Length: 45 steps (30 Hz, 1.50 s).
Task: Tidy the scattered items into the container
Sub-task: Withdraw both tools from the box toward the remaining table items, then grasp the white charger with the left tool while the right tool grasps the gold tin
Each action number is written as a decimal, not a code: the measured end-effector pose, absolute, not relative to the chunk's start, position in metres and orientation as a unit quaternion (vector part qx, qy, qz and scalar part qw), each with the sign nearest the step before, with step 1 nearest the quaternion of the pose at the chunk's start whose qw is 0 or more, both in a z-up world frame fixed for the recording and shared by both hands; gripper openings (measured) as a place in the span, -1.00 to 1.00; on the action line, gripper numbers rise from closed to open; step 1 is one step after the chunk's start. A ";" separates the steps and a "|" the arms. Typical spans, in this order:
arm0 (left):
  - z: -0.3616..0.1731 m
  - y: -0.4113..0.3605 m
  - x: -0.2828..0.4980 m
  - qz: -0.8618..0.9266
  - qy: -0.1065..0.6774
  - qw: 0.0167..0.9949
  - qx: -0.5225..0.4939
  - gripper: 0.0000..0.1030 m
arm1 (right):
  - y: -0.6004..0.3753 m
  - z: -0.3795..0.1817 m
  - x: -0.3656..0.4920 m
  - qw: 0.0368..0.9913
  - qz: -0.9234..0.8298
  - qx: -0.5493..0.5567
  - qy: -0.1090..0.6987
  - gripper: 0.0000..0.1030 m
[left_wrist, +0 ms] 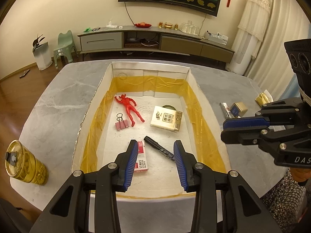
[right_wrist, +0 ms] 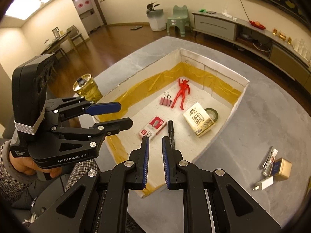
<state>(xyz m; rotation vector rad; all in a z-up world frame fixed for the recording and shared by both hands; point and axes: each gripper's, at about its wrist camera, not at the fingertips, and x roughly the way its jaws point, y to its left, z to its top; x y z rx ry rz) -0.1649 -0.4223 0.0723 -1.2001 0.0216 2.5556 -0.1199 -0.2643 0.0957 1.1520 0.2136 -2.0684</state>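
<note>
Container: the white box point(left_wrist: 196, 81) with yellow tape inside stands in the middle of the grey table point(left_wrist: 58, 104); it already holds a red figure point(left_wrist: 129, 106), a pink binder clip point(left_wrist: 121, 124), a staples box point(left_wrist: 141, 158), a black marker point(left_wrist: 160, 149), a tissue pack point(left_wrist: 166, 121) and a tape roll point(right_wrist: 212, 114).

Items not yet tidied: a gold tin point(right_wrist: 280, 169), a thin tube point(right_wrist: 269, 162) just beside it and a small white plug-like thing point(right_wrist: 264, 183) — all near the right edge of the table, outside the box.

Left gripper point(left_wrist: 155, 159): fingers wide apart, holding nothing, above the near end of the box.

Right gripper point(right_wrist: 155, 161): fingers a little apart, empty, above the near right corner of the box.

Handling, my judgement: the tin looks stiff and light, with smooth sides that may slip; take it across the two flat sides, in the middle. The tube seems thin and perhaps fragile — grip it at mid-length, gently. The white piece is small and hard; pinch its long sides.

Yellow cup point(left_wrist: 25, 163): near the left edge; whether it belongs to the task I cannot tell.
</note>
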 end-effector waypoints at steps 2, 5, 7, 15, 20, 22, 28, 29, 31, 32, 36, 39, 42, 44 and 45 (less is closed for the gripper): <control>0.074 -0.420 -0.162 0.894 0.009 0.158 -0.419 -0.23 | -0.259 0.098 -0.117 0.372 -0.810 0.447 0.079 -0.70; 0.077 -0.416 -0.158 0.895 0.011 0.157 -0.418 -0.23 | -0.249 0.101 -0.113 0.371 -0.814 0.443 0.070 -0.70; 0.078 -0.414 -0.156 0.895 0.013 0.157 -0.418 -0.23 | -0.243 0.102 -0.111 0.369 -0.815 0.441 0.066 -0.70; 0.085 -0.398 -0.146 0.894 0.025 0.162 -0.417 -0.23 | -0.217 0.106 -0.102 0.367 -0.821 0.435 0.042 -0.70; 0.090 -0.384 -0.139 0.893 0.033 0.169 -0.416 -0.23 | -0.202 0.106 -0.096 0.369 -0.822 0.433 0.028 -0.70; 0.091 -0.377 -0.137 0.892 0.035 0.171 -0.416 -0.23 | -0.195 0.105 -0.095 0.370 -0.822 0.433 0.023 -0.70; 0.093 -0.356 -0.132 0.889 0.043 0.182 -0.418 -0.23 | -0.173 0.101 -0.092 0.367 -0.823 0.432 0.009 -0.70; 0.094 -0.352 -0.132 0.888 0.045 0.184 -0.419 -0.23 | -0.170 0.101 -0.092 0.367 -0.824 0.432 0.007 -0.70; 0.094 -0.345 -0.130 0.887 0.049 0.188 -0.419 -0.23 | -0.162 0.099 -0.091 0.365 -0.825 0.432 0.001 -0.70; 0.094 -0.341 -0.129 0.886 0.052 0.190 -0.419 -0.23 | -0.158 0.098 -0.091 0.364 -0.825 0.432 -0.001 -0.70; 0.095 -0.324 -0.124 0.883 0.061 0.200 -0.420 -0.23 | -0.142 0.093 -0.091 0.361 -0.826 0.434 -0.010 -0.68; 0.094 -0.312 -0.122 0.880 0.065 0.208 -0.422 -0.23 | -0.131 0.089 -0.090 0.358 -0.826 0.436 -0.017 -0.64; 0.092 -0.300 -0.121 0.877 0.068 0.215 -0.425 -0.23 | -0.120 0.085 -0.089 0.355 -0.826 0.437 -0.024 -0.64; 0.090 -0.293 -0.121 0.875 0.071 0.220 -0.427 -0.23 | -0.112 0.083 -0.088 0.353 -0.826 0.438 -0.027 -0.64; 0.089 -0.289 -0.121 0.873 0.072 0.222 -0.427 -0.23 | -0.107 0.082 -0.088 0.352 -0.827 0.438 -0.029 -0.63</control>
